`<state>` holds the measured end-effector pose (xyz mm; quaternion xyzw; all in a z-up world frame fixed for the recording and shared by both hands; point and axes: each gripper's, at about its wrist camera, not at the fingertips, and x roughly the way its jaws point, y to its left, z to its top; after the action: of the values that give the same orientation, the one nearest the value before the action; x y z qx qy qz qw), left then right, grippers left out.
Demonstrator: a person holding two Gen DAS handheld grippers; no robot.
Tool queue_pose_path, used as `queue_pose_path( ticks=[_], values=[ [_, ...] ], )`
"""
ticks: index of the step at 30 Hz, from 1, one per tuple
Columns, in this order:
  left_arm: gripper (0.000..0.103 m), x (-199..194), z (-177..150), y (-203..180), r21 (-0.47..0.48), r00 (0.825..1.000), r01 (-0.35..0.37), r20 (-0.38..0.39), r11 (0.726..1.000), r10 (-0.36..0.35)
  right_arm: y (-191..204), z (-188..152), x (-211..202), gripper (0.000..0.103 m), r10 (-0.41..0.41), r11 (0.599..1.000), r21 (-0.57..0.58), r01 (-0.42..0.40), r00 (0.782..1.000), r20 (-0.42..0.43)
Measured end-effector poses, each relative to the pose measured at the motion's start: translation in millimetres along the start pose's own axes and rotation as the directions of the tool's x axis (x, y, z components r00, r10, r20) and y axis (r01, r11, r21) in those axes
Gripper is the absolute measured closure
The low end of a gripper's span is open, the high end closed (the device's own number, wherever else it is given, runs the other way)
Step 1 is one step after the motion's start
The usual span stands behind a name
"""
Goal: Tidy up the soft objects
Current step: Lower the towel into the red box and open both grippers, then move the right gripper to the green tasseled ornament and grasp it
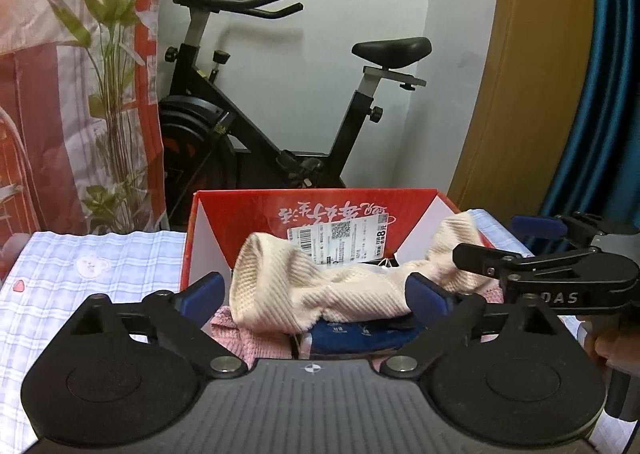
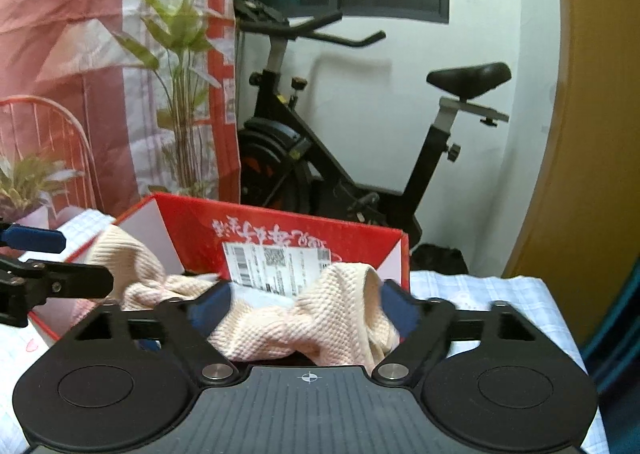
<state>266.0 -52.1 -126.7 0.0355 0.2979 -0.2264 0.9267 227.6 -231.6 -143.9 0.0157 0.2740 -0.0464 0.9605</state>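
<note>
Home, prob. bedroom: exercise bike (image 1: 280,102) by window, potted plant (image 2: 180,74), checked bedsheet (image 1: 100,274).

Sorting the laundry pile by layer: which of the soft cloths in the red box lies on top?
The cream ribbed cloth, draped across the red box; the pink cloth and the dark blue one lie beneath it.

Worktop under a blue-white checked cloth (image 1: 100,266); red cardboard box (image 1: 256,210) sits directly on it, far side.

Left claw (image 1: 316,294) and right claw (image 2: 306,306) both gape wide, side by side.
</note>
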Motion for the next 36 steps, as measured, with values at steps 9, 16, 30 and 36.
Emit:
queue_pose_path(
  ticks=[9,16,30,36],
  values=[
    [0.000,-30.5,-12.9,2.9,-0.024,1.000,0.001,0.013,1.000,-0.001,4.0,-1.8,-32.1,0.000,0.020,1.000,0.001,-0.020,1.000,0.017],
    [0.000,-57.8,-32.4,4.5,-0.026,1.000,-0.013,0.022,1.000,0.014,14.3,-21.9,-60.4,0.000,0.065,0.998,-0.019,-0.064,0.998,0.027],
    [0.000,-86.0,-87.8,-4.0,-0.032,0.999,-0.034,0.005,0.999,0.034,19.8,-89.3,-107.3,0.000,0.117,0.993,-0.019,-0.117,0.993,0.018],
    [0.000,-89.3,-111.6,-8.6,-0.034,0.999,-0.041,0.003,0.999,0.042,14.9,-120.6,-111.9,0.000,0.102,0.995,0.010,-0.102,0.994,-0.031]
  ],
)
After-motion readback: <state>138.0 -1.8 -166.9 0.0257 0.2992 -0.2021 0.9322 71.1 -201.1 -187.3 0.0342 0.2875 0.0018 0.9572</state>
